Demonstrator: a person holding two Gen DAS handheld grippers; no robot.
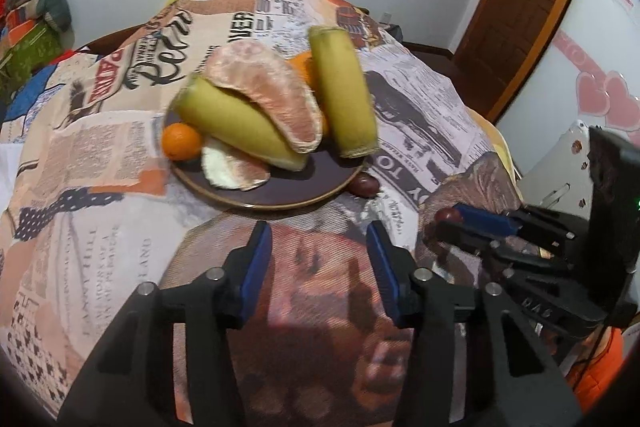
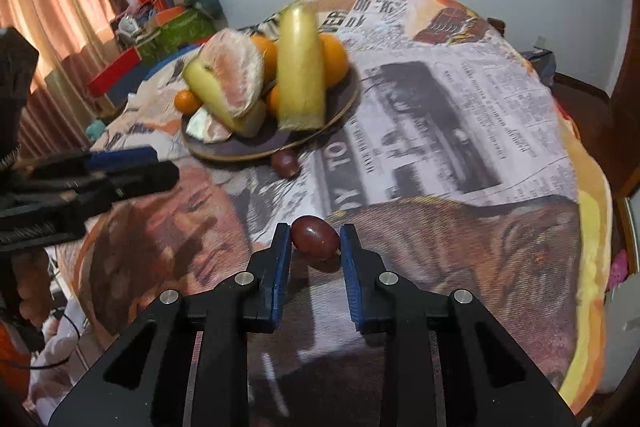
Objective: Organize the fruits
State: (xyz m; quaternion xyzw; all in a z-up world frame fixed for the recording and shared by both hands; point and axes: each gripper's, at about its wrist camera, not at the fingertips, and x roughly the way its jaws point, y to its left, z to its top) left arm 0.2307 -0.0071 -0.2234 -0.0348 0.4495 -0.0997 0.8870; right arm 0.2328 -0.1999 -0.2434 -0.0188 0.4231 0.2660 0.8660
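right gripper (image 2: 315,241) pinching a dark red fruit (image 2: 315,237) low over the desk cloth (image 2: 460,147). left gripper (image 1: 318,247) spread, nothing between. second red fruit (image 2: 285,163) touches plate (image 2: 248,147) rim.

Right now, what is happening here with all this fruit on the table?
A person is tidying fruit with a gripper in each hand. The right gripper is shut on a small dark red fruit at the tablecloth. The left gripper is open and holds nothing. The plate already carries banana pieces, pomelo segments and oranges. A second dark red fruit lies on the cloth right beside the plate's rim.
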